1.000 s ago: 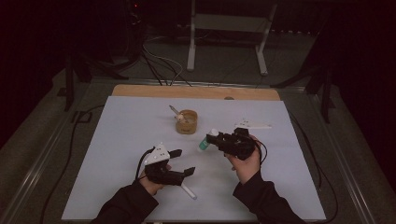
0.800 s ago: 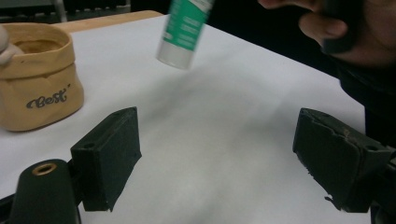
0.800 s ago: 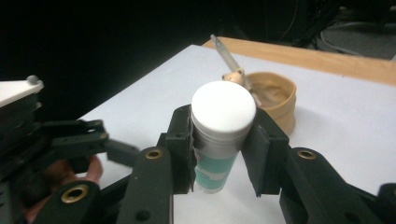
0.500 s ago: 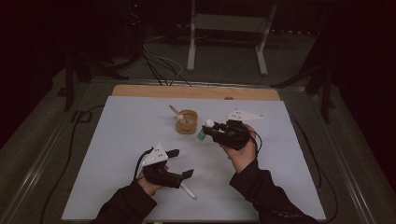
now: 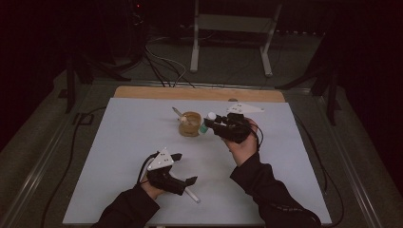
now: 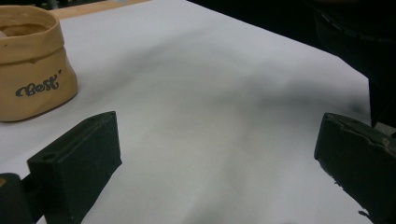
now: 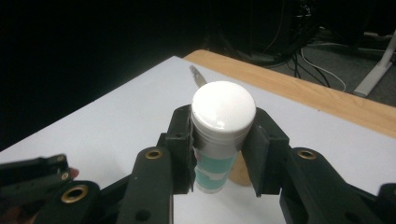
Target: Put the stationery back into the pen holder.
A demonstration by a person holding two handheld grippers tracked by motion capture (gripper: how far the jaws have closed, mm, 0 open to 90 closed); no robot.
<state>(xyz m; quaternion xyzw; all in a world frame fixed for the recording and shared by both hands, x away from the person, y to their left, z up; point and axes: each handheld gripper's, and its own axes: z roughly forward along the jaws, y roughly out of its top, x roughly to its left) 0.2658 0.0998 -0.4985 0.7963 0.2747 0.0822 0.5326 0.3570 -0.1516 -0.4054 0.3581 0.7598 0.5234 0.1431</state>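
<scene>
— Between the jaws of the right gripper (image 5: 215, 124) sat the small bottle (image 7: 223, 109), didn't it?

— Yes. The jaws were partly closed, with a pad pressed on either side just under its white cap. The bottle stood nearly upright in the grip and was lifted off the table (image 5: 119, 142).

— And where was it over the table?

— Toward the far edge, about midway along it, just beside the tan pouch (image 5: 190, 124). I couldn't tell whether they touched. A thin stick (image 5: 177, 112) leaned out of the pouch on the side away from the bottle.

— So the step looked like putting the bottle into the pouch. How should it have been done?

— I'd have kept the grip steady and carried the bottle over the pouch's open mouth. Then I'd have lowered it straight in before opening the jaws. The pouch looked soft, so a nudge to its rim could have tipped it.

— Could the left gripper (image 5: 185, 168) have helped?

— It was free. Its jaws had just been opening and stood wide with nothing between them. It was near the table's near edge, beside a white pen (image 5: 192, 195), and it could have steadied the pouch.
</scene>
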